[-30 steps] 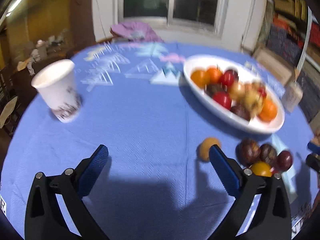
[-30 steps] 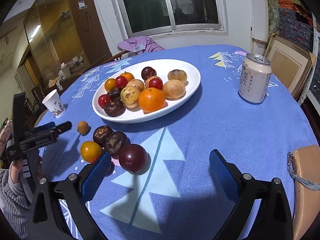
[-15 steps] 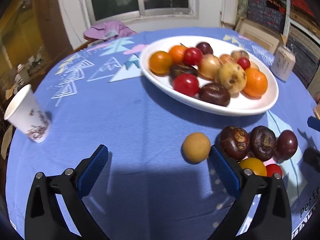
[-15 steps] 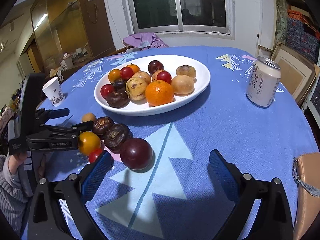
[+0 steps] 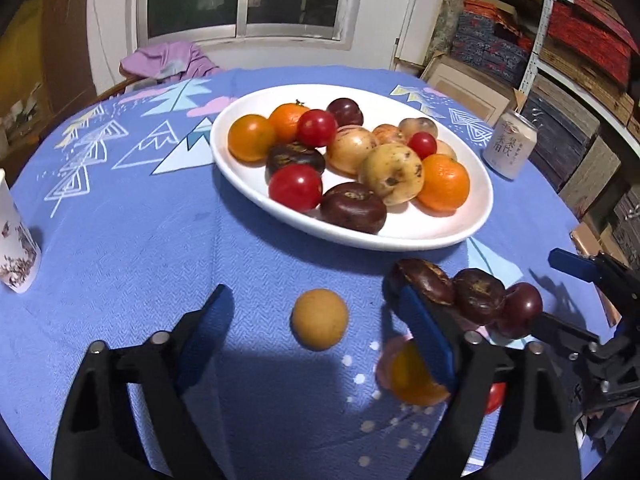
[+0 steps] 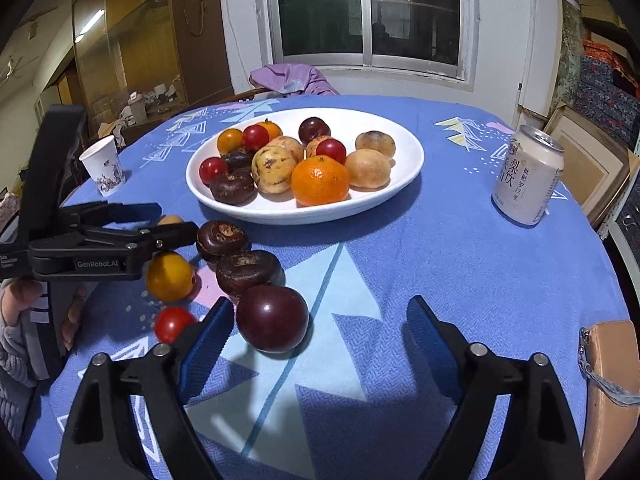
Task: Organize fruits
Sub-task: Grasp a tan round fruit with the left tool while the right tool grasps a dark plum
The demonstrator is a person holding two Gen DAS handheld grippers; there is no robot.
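A white oval plate (image 5: 240,168) (image 6: 404,148) holds several fruits. Loose on the blue cloth lie a small tan round fruit (image 5: 319,319) (image 6: 170,220), two dark brown fruits (image 5: 424,280) (image 6: 222,240), a dark plum (image 5: 522,308) (image 6: 272,318), a yellow-orange tomato (image 5: 408,376) (image 6: 169,276) and a small red tomato (image 6: 172,322). My left gripper (image 5: 316,330) (image 6: 172,220) is open, with the tan fruit between its fingers. My right gripper (image 6: 320,332) (image 5: 556,288) is open and empty, with the plum just inside its left finger.
A drink can (image 5: 509,145) (image 6: 528,176) stands right of the plate. A paper cup (image 5: 14,240) (image 6: 105,166) stands at the left edge. A tan pouch (image 6: 608,392) lies at the right. A purple cloth (image 6: 292,80) hangs on a chair behind the table.
My left gripper has swung right and forward, so the tan fruit now sits between its open fingers. My right gripper has shifted slightly towards the plum.
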